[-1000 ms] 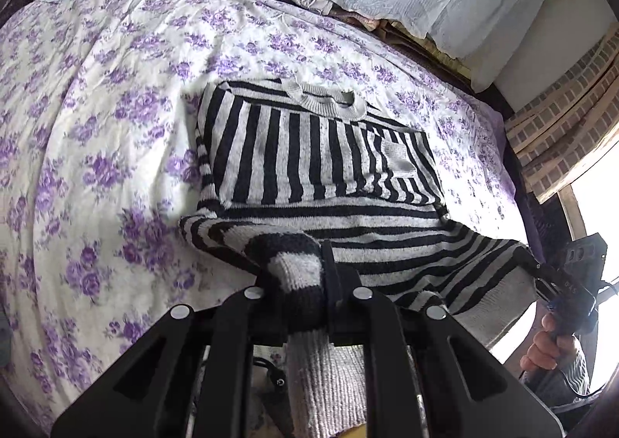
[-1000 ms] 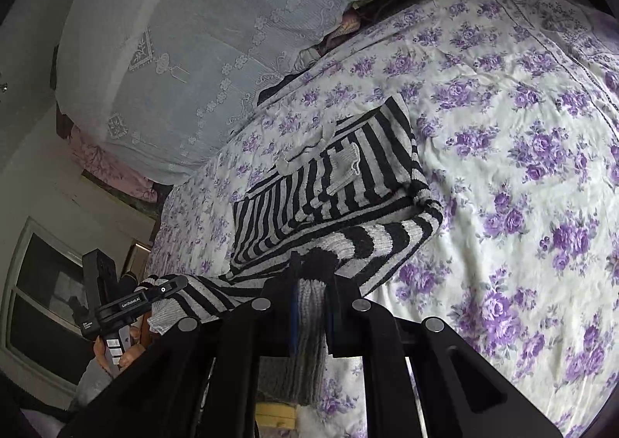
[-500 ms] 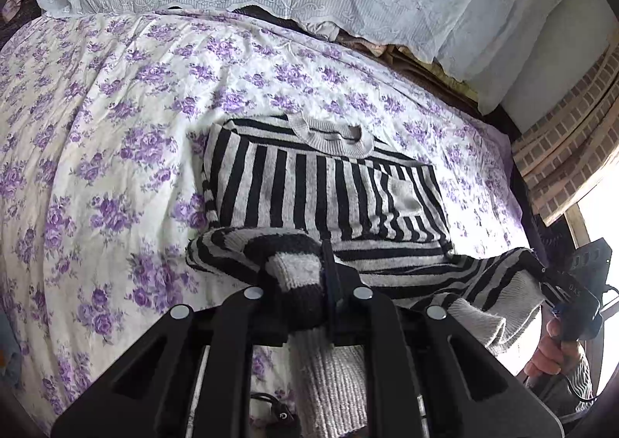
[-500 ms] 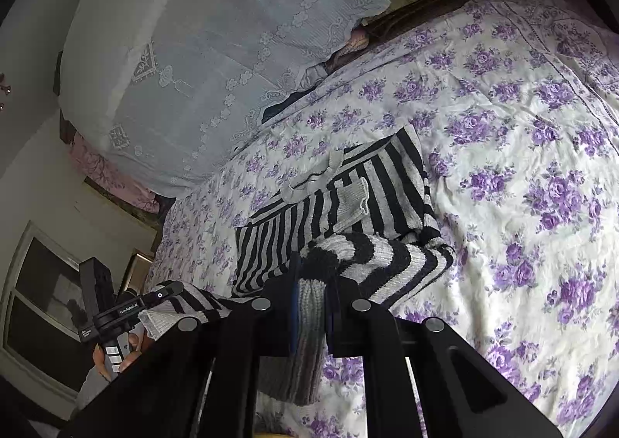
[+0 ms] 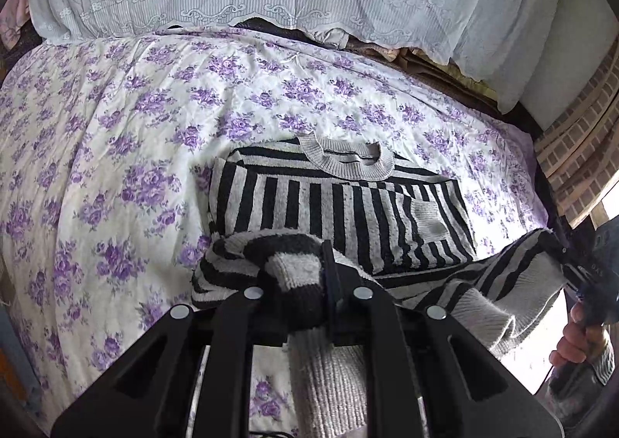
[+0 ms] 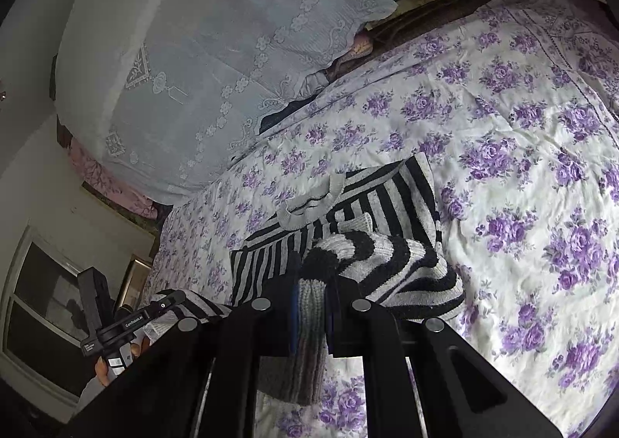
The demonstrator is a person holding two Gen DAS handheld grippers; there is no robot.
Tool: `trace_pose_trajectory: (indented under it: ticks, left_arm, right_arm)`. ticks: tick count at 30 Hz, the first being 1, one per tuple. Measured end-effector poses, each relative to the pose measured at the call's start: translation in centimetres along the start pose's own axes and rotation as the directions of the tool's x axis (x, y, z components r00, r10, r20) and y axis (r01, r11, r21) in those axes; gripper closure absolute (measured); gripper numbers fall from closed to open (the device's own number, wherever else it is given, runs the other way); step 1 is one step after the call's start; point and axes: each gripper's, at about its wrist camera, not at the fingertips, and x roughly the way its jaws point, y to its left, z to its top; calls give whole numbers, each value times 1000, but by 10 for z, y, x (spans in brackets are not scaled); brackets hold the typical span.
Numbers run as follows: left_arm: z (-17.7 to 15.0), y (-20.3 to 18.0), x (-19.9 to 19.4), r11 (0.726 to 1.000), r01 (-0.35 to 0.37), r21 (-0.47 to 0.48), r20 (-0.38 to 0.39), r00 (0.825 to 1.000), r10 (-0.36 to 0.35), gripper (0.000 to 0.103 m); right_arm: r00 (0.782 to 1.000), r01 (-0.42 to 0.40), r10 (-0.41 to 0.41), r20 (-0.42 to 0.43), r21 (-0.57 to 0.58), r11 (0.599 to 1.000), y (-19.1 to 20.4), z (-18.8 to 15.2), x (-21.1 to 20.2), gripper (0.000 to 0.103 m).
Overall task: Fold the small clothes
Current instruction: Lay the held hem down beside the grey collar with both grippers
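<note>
Both grippers, L [image 5: 309, 275] & R [image 6: 309, 283], clamped on striped sweater [image 5: 348, 206] hem.

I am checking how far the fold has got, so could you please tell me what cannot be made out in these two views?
- Left wrist view: the left gripper and its bunched knit hide the striped sweater's lower part.
- Right wrist view: the right gripper and the lifted hem cover the sweater's near half.
- Both views: how the sweater's underside lies on the floral bedspread is hidden by the sweater itself.
- Under the lace cover, the bedding is hidden.
</note>
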Motion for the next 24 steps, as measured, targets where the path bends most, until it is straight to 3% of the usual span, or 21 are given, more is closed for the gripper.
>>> trace_pose_trajectory:
  ticks: [6, 12, 24]
  left_arm:
    - [26, 3, 17, 999, 15, -43, -32, 999, -17, 91]
    - [51, 3, 36, 999, -20, -26, -33, 999, 19, 91]
    - [71, 18, 78, 996, -60, -71, -46, 997, 57, 91]
  right_arm:
    - [1000, 1, -1, -20, 10, 1000, -9, 21, 20, 92]
    - [1000, 2, -2, -16, 16, 1000, -17, 44, 41, 92]
    - [999, 12, -10, -31, 48, 999, -33, 82, 94, 92]
